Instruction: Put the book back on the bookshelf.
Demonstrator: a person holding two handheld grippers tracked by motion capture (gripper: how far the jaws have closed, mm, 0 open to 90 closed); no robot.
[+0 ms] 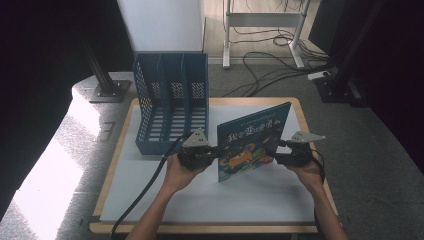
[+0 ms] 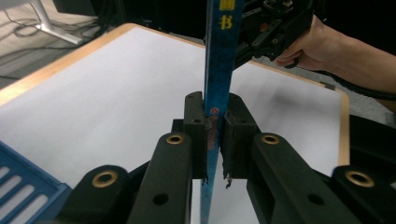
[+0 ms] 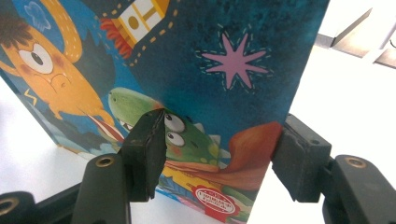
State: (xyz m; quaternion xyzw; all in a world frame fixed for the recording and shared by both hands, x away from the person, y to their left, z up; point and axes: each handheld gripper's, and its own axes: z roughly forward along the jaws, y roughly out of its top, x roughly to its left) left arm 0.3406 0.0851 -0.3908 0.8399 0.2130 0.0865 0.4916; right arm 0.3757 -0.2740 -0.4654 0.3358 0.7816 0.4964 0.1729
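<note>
Blue picture book (image 1: 252,142) stands upright on table (image 1: 150,195), beside file rack (image 1: 172,102). L gripper (image 1: 212,150) clamps its spine edge; R gripper (image 1: 280,156) jaws apart, not pressing. I'd keep it vertical w/ L, slide toward rack.

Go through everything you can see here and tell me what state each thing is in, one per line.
Picture book: closed, standing upright on its lower edge on the table.
Left tongs: shut on the picture book's edge.
Right tongs: open, jaws either side of the book's other edge, not pressing it.
Blue file rack: upright, all compartments empty.
Table: white top, wooden rim.
</note>
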